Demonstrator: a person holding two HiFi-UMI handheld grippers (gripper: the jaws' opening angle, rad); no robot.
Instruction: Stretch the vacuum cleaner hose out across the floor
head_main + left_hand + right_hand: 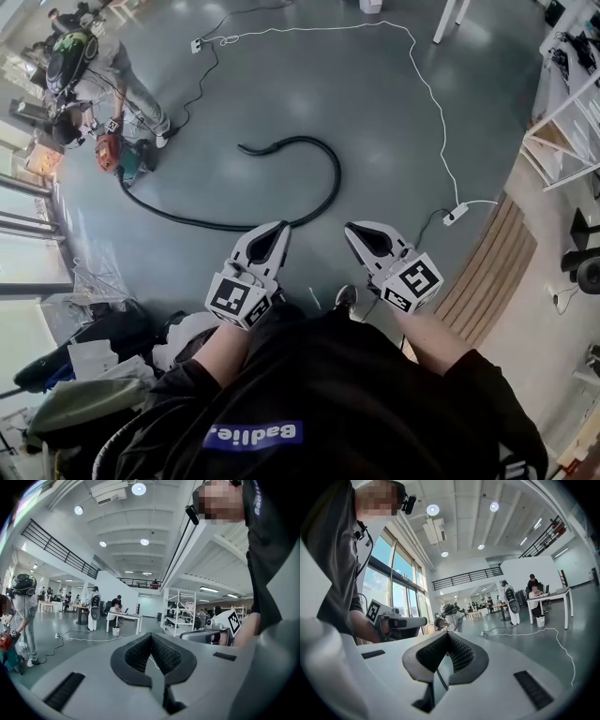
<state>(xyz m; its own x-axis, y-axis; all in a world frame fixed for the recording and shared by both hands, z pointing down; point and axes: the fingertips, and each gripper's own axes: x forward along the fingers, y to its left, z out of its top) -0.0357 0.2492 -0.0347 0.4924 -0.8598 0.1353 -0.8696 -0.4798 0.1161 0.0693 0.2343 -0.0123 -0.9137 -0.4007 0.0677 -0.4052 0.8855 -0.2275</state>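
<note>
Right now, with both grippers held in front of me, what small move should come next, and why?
Probably open the right gripper and lower it toward the black hose. Both it and the left gripper are shut with nothing between the jaws, and the hose lies curled on the floor, untouched.

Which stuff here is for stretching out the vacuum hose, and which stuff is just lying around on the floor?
For the job:
- black vacuum hose, curled on the floor
- orange machine at its far end, likely the vacuum cleaner
- left hand-held gripper and right hand-held gripper, both shut and empty

Just lying about:
- white cable
- power strip
- pile of bags
</note>
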